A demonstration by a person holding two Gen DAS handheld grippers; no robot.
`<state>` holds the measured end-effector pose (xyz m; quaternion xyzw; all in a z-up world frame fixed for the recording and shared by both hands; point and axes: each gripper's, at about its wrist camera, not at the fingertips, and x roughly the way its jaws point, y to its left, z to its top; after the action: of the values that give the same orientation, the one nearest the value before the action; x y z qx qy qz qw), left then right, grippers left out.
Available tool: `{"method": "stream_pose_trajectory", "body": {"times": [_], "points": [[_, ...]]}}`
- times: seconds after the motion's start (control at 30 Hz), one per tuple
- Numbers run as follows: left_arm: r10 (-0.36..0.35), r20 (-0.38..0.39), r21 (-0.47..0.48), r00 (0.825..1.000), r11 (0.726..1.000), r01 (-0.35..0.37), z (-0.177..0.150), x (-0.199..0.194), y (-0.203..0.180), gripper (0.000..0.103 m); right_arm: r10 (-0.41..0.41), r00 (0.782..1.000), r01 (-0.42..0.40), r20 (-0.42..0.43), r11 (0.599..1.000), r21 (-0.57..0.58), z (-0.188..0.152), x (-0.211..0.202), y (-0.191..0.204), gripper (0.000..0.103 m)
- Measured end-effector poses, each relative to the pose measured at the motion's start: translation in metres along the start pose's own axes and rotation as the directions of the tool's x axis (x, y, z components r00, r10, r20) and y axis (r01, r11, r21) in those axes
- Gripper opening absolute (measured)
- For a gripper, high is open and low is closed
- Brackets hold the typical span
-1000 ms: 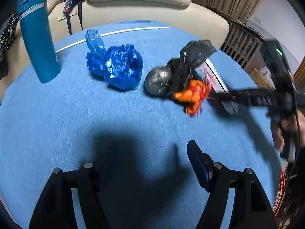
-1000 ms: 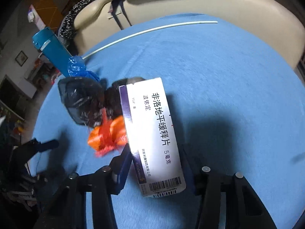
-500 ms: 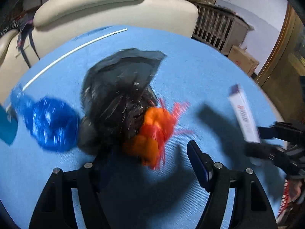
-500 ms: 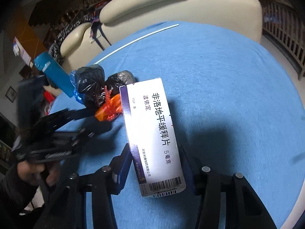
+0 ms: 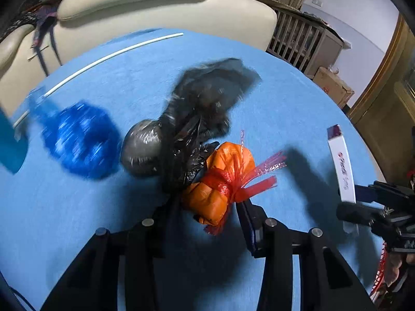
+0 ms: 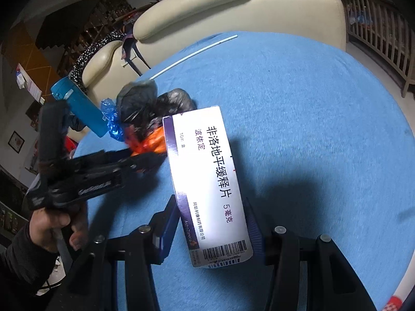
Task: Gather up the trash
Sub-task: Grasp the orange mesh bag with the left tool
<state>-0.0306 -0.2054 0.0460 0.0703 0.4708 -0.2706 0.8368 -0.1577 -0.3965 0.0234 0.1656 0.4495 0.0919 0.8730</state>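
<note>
Left fingers [image 5: 207,223]: closing around the orange bag [image 5: 220,184], which sits between them on the blue surface [image 5: 298,98].
Right fingers [image 6: 210,230]: clamped narrow on the medicine box [image 6: 207,181], held above the surface.
Beside the grasp: black bag [image 5: 197,119] touches the orange one; blue bag [image 5: 80,140] lies further left.
Advice: pinch the orange bag's body, not its red tassel, and avoid snagging black film.
</note>
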Motion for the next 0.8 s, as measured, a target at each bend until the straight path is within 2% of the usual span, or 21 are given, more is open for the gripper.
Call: {"method": "stream_pose_trajectory", "body": {"times": [0.17, 0.27, 0.37, 0.43, 0.57, 0.73, 0.8], "points": [[0.015, 0.01, -0.013, 1.0, 1.0, -0.014, -0.03, -0.021, 0.002, 0.044, -0.016, 1.0, 0.016, -0.009, 1.0, 0.018, -0.019, -0.003, 0.011, 0.053], [-0.031, -0.021, -0.022, 0.999, 0.999, 0.031, -0.044, -0.027, 0.005, 0.048, -0.027, 0.999, 0.027, -0.023, 0.999, 0.03, -0.03, -0.003, 0.015, 0.053], [-0.069, -0.025, -0.022, 0.997, 0.997, 0.068, -0.057, -0.032, 0.008, 0.082, -0.032, 0.999, 0.033, -0.033, 0.999, 0.038, -0.038, -0.004, 0.018, 0.053], [-0.044, -0.001, -0.018, 0.999, 0.999, 0.044, -0.063, -0.039, 0.011, 0.082, -0.034, 0.999, 0.035, -0.029, 0.999, 0.039, -0.043, -0.008, 0.021, 0.053], [-0.058, 0.01, -0.01, 0.998, 0.998, 0.058, -0.068, -0.048, 0.016, 0.082, -0.033, 0.999, 0.033, -0.015, 0.998, 0.05, -0.051, -0.016, 0.018, 0.053], [-0.074, 0.014, 0.118, 0.997, 0.99, 0.072, -0.052, -0.041, -0.009, 0.082, -0.029, 1.0, 0.03, -0.007, 0.998, 0.061, -0.052, -0.021, 0.017, 0.053], [-0.06, 0.001, 0.177, 0.998, 0.983, 0.058, -0.044, -0.031, -0.02, 0.082, -0.028, 1.0, 0.028, -0.003, 0.998, 0.06, -0.053, -0.022, 0.017, 0.053]]}}
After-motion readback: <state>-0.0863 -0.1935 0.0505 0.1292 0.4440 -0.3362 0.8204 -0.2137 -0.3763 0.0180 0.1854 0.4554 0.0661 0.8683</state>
